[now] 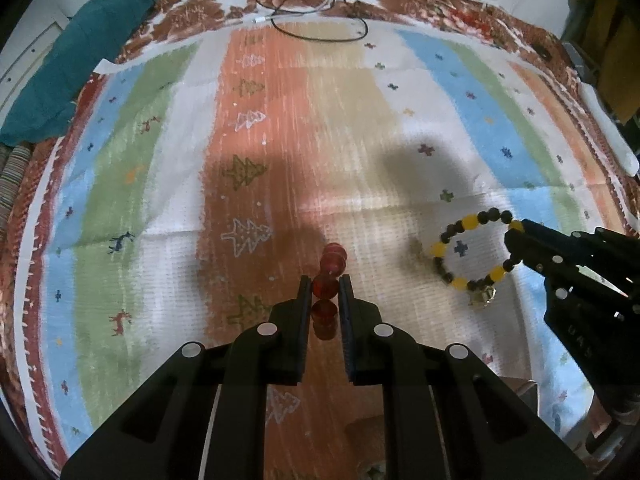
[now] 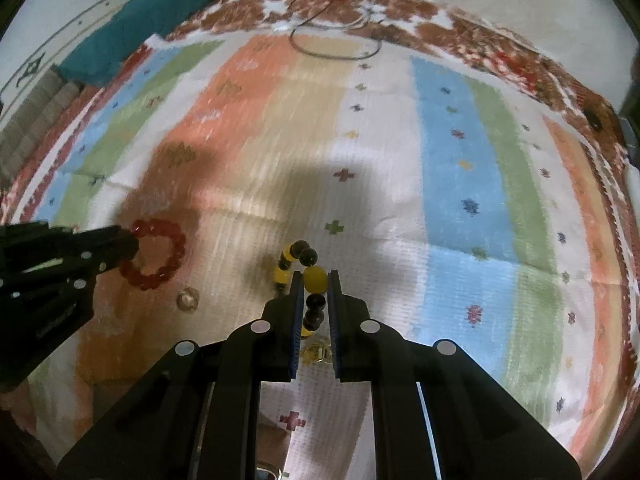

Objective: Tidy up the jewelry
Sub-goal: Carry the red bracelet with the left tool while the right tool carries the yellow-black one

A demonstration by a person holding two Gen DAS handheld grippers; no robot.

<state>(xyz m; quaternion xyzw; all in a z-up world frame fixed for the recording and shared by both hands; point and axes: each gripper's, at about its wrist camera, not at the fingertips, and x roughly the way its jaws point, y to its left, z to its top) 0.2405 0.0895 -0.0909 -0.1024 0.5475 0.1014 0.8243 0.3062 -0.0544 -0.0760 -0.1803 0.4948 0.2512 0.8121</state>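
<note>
I hold two claws over a striped cloth (image 1: 140, 140) with small tree and cross prints. My left claw (image 1: 325, 292) is clamped on a red bead bracelet (image 1: 329, 280), its fingers pinching one bead at the near side of the loop. From my right camera the red bracelet (image 2: 160, 254) shows as a full ring lying on the orange stripe, left of centre. My right claw (image 2: 314, 280) is clamped on a black-and-yellow bracelet (image 2: 310, 276), gripping a yellow bead. From my left camera that bracelet (image 1: 474, 254) is a ring on the white stripe to the right, with a small gold charm (image 1: 484, 296) at its near edge. The two bracelets lie well apart.

I judge both to be light, floppy strings of hard, smooth beads. A round bead may slip from flat pads, so the grip should sit square across one bead. The loop will likely sag and swing when lifted.

A teal cloth (image 1: 80, 64) and a cable (image 1: 320, 20) lie at the far edge.
</note>
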